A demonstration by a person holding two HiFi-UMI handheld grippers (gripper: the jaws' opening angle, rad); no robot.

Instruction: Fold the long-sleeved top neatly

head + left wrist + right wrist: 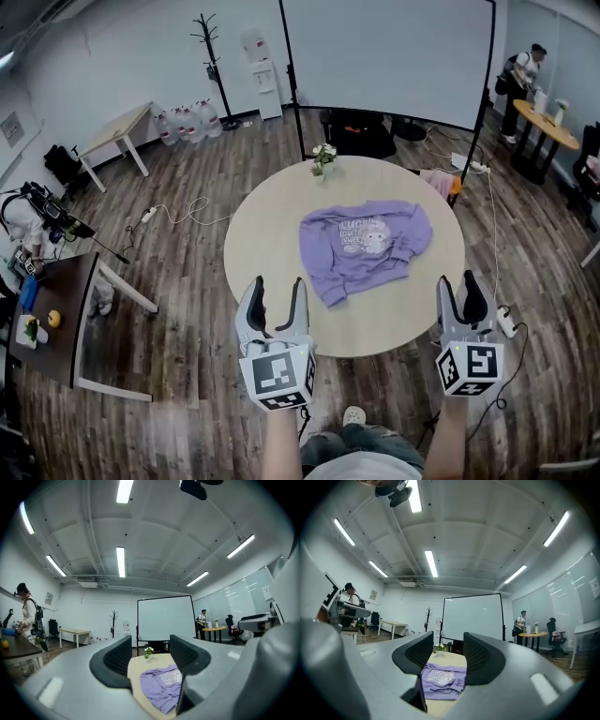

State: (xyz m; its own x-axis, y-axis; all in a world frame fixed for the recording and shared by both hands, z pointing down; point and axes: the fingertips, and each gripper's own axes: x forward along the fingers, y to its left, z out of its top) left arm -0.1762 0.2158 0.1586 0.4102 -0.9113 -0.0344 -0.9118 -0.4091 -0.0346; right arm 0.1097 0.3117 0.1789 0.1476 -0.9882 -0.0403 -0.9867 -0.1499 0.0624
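A lilac long-sleeved top (361,246) lies spread on the round beige table (272,234), print side up, sleeves partly tucked at its sides. It also shows between the jaws in the left gripper view (161,686) and the right gripper view (440,679). My left gripper (276,298) hovers open at the table's near edge, left of the top. My right gripper (462,292) is open at the near right edge. Neither touches the cloth.
A small flower vase (323,159) stands at the table's far edge. A projector screen (389,56) on a stand is behind the table. Cables and a power strip (506,322) lie on the wood floor. A dark desk (47,319) stands at left; a person (525,70) is by a far table.
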